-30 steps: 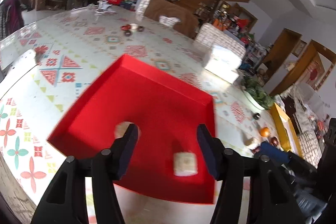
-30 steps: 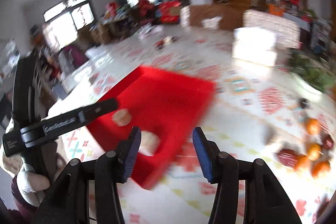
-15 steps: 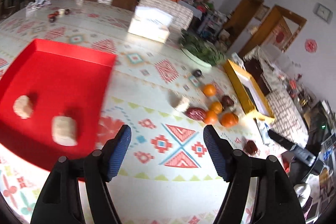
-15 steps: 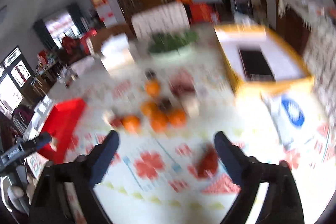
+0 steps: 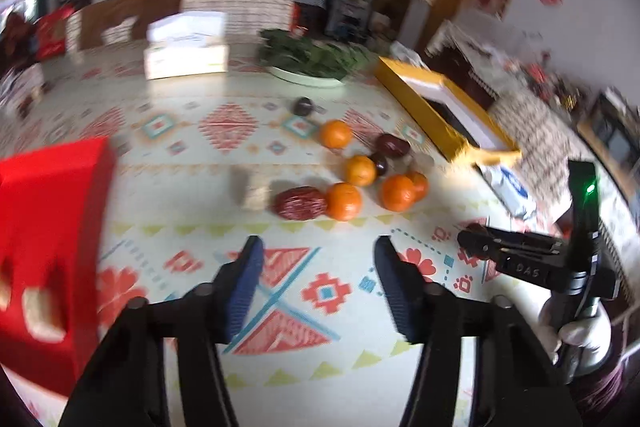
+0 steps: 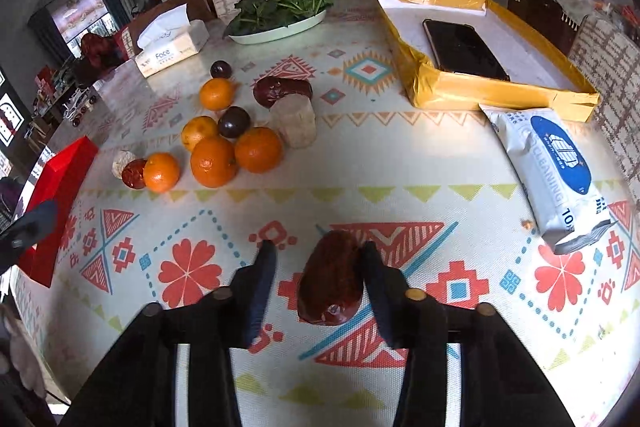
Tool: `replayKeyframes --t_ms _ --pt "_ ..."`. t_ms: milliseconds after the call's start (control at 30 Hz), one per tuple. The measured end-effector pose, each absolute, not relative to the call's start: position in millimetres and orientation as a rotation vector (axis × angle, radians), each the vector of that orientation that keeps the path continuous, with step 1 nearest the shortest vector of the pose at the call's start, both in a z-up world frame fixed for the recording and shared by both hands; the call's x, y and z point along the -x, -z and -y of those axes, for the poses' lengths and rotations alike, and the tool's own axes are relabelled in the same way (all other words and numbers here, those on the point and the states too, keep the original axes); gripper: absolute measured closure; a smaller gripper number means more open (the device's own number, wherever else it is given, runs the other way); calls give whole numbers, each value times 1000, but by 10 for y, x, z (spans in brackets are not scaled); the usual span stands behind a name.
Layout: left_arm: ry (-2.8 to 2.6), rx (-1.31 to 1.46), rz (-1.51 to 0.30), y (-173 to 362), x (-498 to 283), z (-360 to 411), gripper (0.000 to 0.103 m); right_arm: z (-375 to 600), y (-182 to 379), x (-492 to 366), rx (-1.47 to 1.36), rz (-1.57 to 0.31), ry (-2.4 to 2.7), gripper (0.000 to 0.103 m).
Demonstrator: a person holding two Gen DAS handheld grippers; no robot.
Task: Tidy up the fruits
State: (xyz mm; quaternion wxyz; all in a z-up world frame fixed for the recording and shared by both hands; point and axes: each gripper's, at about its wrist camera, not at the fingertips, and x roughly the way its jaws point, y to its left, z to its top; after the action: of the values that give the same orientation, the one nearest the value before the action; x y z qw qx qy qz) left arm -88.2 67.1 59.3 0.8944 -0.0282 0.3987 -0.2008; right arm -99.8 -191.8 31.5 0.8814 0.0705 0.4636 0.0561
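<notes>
Several oranges [image 6: 214,161], dark plums [image 6: 235,122], red dates and pale cylinder pieces [image 6: 295,121] lie clustered on the patterned table; the cluster shows in the left wrist view too [image 5: 344,201]. A large red date [image 6: 331,281] lies between the fingers of my right gripper [image 6: 319,267], touching the right finger; the jaws are open around it. My left gripper [image 5: 319,271] is open and empty above the table, short of the cluster. The red tray [image 5: 44,227] at left holds pale pieces [image 5: 40,315].
A yellow box [image 6: 480,83] with a black phone [image 6: 464,51] stands at the back right. A wipes pack [image 6: 556,175] lies right. A plate of greens [image 6: 280,15] and a tissue box [image 6: 172,47] stand at the back.
Both grippers swung right, away from the red tray toward the fruit cluster. My right gripper came down around the lone red date.
</notes>
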Motion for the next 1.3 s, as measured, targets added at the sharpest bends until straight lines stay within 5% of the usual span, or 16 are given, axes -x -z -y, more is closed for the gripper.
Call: replayKeyframes --t_ms 467,567,633,1300 --pt "570 -299 -903 -312 158 -176 47 2011 -307 960 -208 -960 -181 66" --pt "604 -334 -952 -256 249 -167 63 2032 -307 951 -223 -963 -194 66" --pt "603 -361 -967 -214 317 -176 66 2033 -308 947 -223 -963 -200 66" --pt "470 -47 -852 -441 637 -621 75 1737 -408 1057 -214 -955 -266 72"
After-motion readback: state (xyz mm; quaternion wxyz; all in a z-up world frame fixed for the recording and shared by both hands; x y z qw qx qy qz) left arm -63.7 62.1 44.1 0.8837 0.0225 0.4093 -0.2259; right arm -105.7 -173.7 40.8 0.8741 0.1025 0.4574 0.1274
